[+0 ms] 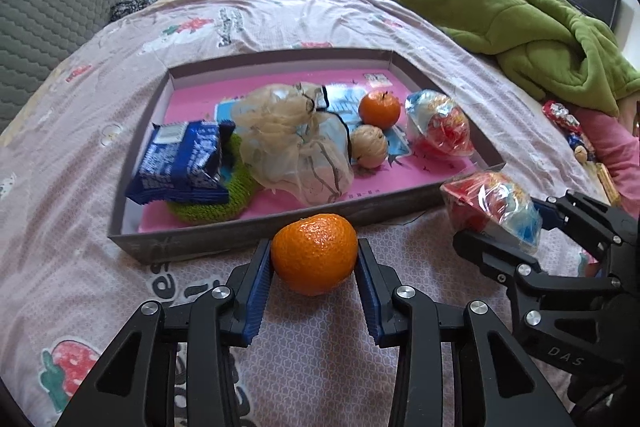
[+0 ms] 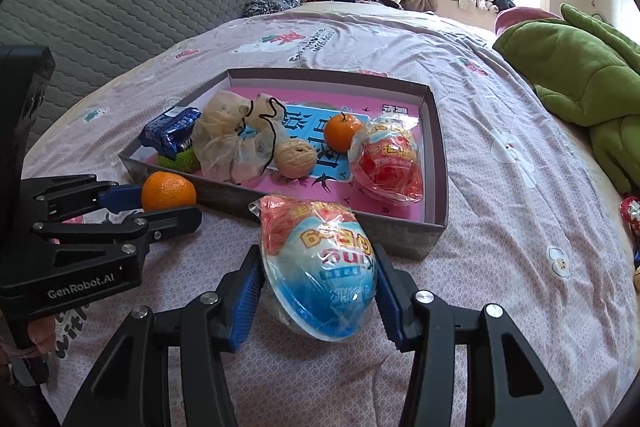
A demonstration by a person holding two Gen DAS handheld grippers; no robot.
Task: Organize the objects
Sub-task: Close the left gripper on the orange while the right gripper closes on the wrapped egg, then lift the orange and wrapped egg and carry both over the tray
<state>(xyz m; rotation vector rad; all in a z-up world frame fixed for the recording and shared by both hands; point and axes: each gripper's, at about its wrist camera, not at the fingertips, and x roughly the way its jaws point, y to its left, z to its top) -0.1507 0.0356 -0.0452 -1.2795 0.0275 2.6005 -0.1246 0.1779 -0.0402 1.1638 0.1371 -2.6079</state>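
Bed (image 1: 100, 267): left tongs (image 1: 314, 255) clamp orange (image 1: 314, 253), right tongs (image 2: 318, 291) clamp wrapped egg (image 2: 320, 279), beside tray's near wall (image 1: 200, 239).

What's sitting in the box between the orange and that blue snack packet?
A crumpled sheer drawstring pouch fills most of that stretch, between the tangerine in the box and the blue packet; the pale ball sits just beside the tangerine. The left wrist view shows it best.
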